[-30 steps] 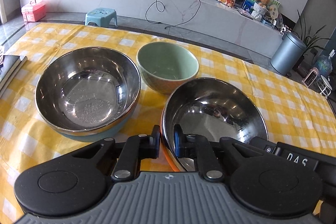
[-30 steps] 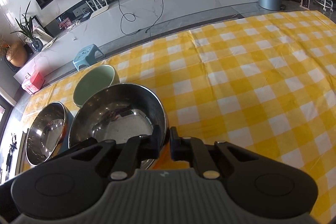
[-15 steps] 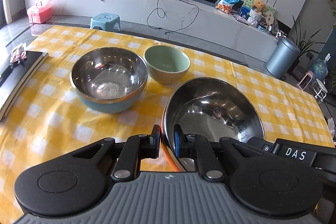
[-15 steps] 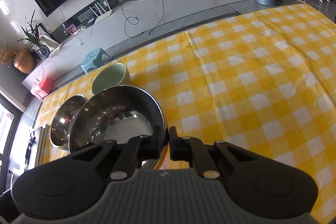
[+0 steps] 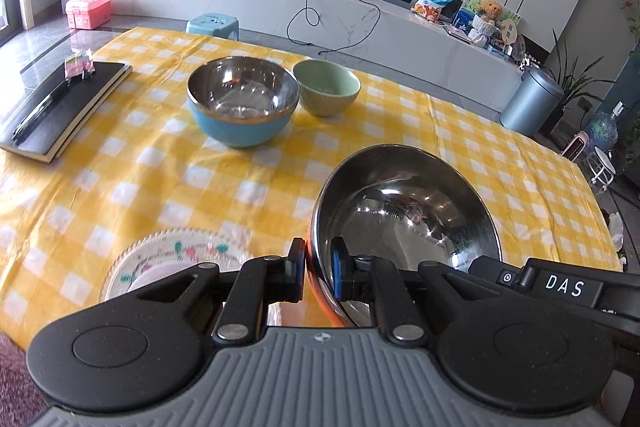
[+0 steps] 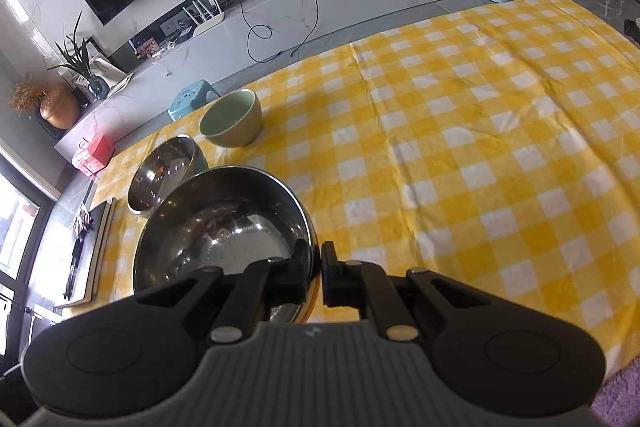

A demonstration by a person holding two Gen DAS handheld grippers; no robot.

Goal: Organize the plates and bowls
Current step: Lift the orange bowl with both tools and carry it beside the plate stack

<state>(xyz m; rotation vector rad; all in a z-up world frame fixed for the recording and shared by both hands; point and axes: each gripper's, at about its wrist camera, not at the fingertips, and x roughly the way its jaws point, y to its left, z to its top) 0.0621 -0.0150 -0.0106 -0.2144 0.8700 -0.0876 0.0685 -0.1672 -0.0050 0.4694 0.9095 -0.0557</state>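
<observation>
A steel bowl with an orange outside (image 5: 404, 211) hangs tilted above the yellow checked tablecloth (image 5: 168, 167), held from both sides. My left gripper (image 5: 318, 269) is shut on its left rim, one pad inside and one outside. My right gripper (image 6: 317, 267) is shut on the right rim of the same steel bowl (image 6: 224, 223). Farther back on the cloth stand a blue bowl with a steel inside (image 5: 243, 99) and a green bowl (image 5: 327, 93), side by side. A floral plate (image 5: 176, 259) lies near the front edge, partly hidden by my left gripper.
A black notebook with a pen (image 5: 60, 111) lies at the table's left edge. Beyond the far edge are a blue stool (image 5: 212, 23) and a grey bin (image 5: 530, 99). The right half of the cloth (image 6: 480, 147) shows only checks.
Both grippers have drawn back and up with the steel bowl, away from the blue and green bowls. The floral plate and the notebook have come into view.
</observation>
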